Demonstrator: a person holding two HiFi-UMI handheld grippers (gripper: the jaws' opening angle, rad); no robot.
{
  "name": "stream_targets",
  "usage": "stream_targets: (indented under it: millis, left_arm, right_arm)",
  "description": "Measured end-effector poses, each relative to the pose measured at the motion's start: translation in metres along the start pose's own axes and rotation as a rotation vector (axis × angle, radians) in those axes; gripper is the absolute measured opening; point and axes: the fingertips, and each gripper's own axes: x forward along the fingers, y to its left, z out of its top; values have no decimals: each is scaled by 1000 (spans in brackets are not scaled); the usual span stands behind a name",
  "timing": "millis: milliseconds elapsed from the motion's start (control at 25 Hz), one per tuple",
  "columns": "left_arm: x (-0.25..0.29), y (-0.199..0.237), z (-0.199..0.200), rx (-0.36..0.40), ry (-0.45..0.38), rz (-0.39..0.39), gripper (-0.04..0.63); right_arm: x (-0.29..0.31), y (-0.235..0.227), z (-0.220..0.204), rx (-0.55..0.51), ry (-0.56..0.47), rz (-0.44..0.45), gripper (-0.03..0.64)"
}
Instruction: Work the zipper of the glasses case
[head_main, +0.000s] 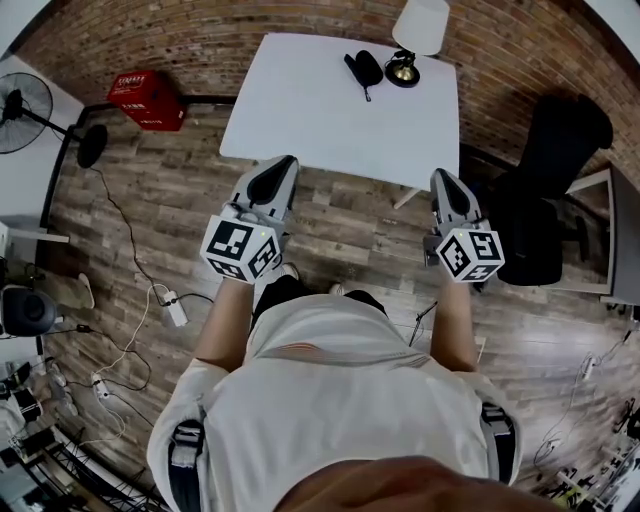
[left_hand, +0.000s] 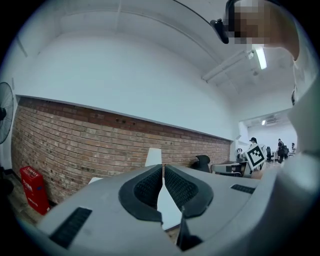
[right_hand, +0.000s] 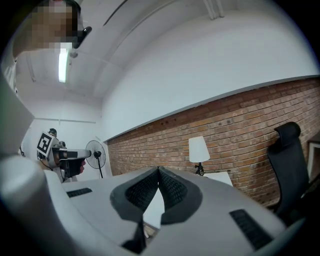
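A black glasses case (head_main: 363, 68) lies at the far side of the white table (head_main: 300, 110), beside the lamp. My left gripper (head_main: 284, 163) hovers at the table's near edge, left of centre, well short of the case; its jaws are shut with nothing between them. My right gripper (head_main: 443, 178) hangs just off the table's near right corner, also shut and empty. In the left gripper view the left gripper (left_hand: 163, 167) has its tips touching, and the right gripper view shows the right gripper (right_hand: 158, 170) the same. The case shows in neither gripper view.
A table lamp (head_main: 413, 40) with a white shade stands at the table's far right. A black office chair (head_main: 545, 190) is to the right, a red crate (head_main: 145, 98) and a floor fan (head_main: 25, 112) to the left. Cables and power strips (head_main: 172, 308) lie on the wooden floor.
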Motion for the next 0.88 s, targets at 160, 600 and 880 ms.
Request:
stream_targets:
  millis: [160, 600, 880]
  left_arm:
    - [30, 19, 2, -1, -12, -29, 26]
    - [130, 135, 13, -33, -9, -130, 26]
    - [187, 216, 10, -62, 22, -207, 26]
  right_arm:
    - [22, -15, 5, -8, -2, -23, 51]
    - [144, -30, 28, -23, -2, -131, 51]
    - [232, -26, 34, -34, 24, -199, 51]
